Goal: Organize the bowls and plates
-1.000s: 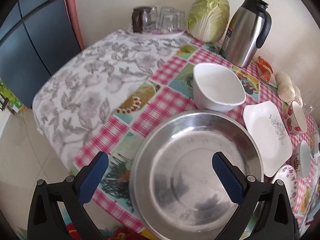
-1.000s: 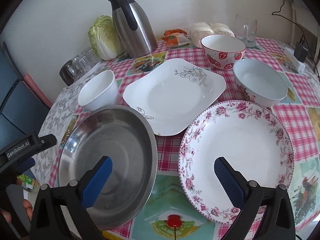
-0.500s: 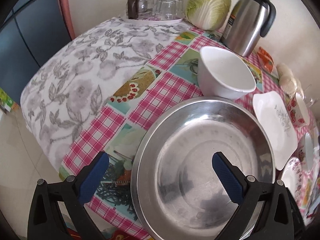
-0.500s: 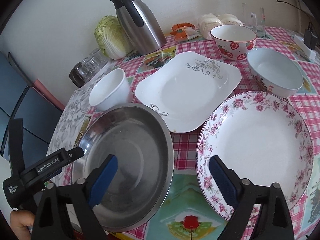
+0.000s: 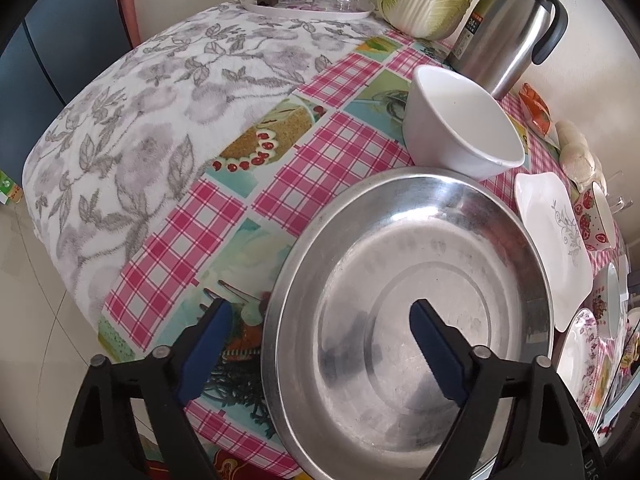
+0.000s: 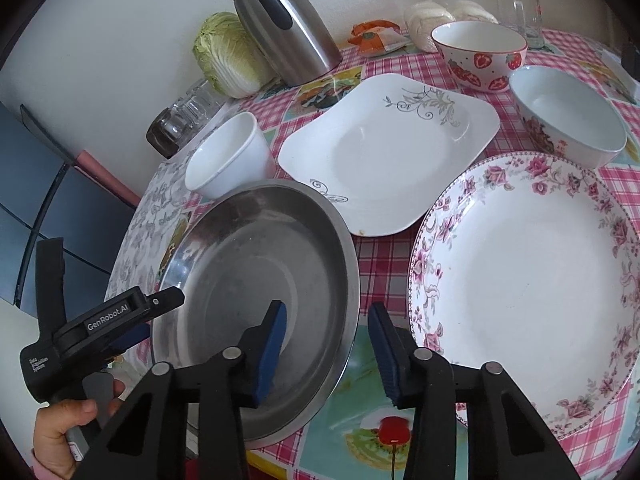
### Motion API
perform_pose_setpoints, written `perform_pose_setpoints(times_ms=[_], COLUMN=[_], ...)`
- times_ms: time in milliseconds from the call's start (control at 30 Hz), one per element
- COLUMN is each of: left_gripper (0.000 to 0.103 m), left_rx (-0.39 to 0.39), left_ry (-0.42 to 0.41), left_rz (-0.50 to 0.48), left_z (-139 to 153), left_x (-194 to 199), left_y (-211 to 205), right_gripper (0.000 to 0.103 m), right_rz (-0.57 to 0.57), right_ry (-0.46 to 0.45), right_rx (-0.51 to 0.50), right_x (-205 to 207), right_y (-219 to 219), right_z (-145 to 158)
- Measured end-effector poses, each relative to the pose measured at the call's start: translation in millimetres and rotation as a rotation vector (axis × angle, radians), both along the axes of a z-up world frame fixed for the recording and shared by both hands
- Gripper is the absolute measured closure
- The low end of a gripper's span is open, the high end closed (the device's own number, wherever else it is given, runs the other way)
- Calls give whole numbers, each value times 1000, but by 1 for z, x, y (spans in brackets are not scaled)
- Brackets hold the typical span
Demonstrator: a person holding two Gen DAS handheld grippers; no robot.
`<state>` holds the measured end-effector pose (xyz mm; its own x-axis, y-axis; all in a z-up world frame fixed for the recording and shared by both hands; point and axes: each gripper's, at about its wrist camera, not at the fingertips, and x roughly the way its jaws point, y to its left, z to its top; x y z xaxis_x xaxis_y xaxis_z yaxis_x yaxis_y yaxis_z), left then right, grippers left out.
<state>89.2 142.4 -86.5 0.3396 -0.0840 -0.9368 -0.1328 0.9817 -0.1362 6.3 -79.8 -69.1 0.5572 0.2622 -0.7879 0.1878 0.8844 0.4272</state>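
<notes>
Both grippers close in on the round stainless-steel basin [image 5: 408, 320].
Since a second ago, the left gripper [image 5: 320, 328] and right gripper [image 6: 328, 332] have narrowed, straddling opposite rims, pads not yet pressing.

Both grippers were black plastic frames with triangular cut-outs, and round silver screws sat at the finger pivots. The left gripper [image 5: 320, 322] carried two dark blue pads [image 5: 206, 350] with finely ribbed inner faces. The right gripper [image 6: 328, 334] had the same blue ribbed pads [image 6: 272, 346]. Seen from the side in the right wrist view, the left gripper bore white lettering reading "GenRobot.AI" and a smaller label near its grey handle. A hand [image 6: 66, 434] showed a pink sleeve [image 6: 40, 470] edge.
</notes>
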Motion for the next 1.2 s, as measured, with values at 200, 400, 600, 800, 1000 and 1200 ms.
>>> perform_pose_setpoints(times_ms=[200, 400, 600, 800, 1000, 1200], left_gripper=[36, 37, 42, 69, 74, 74], left_rx=[-27, -29, 26, 3, -50, -51], left_ry=[79, 69, 60, 34, 22, 2], left_rz=[1, 1, -18, 3, 39, 55], left_z=[-17, -18, -17, -13, -8, 4], left_x=[3, 1, 4, 8, 11, 7], left_y=[1, 3, 3, 12, 34, 48], right_gripper=[79, 86, 89, 88, 88, 88], right_rz=[7, -6, -2, 9, 23, 54], right_ry=[40, 88, 81, 71, 40, -7], right_rx=[20, 42, 26, 9, -22, -54], right_x=[4, 9, 13, 14, 12, 8], right_y=[-1, -4, -2, 1, 3, 9], right_z=[-12, -27, -28, -27, -17, -2])
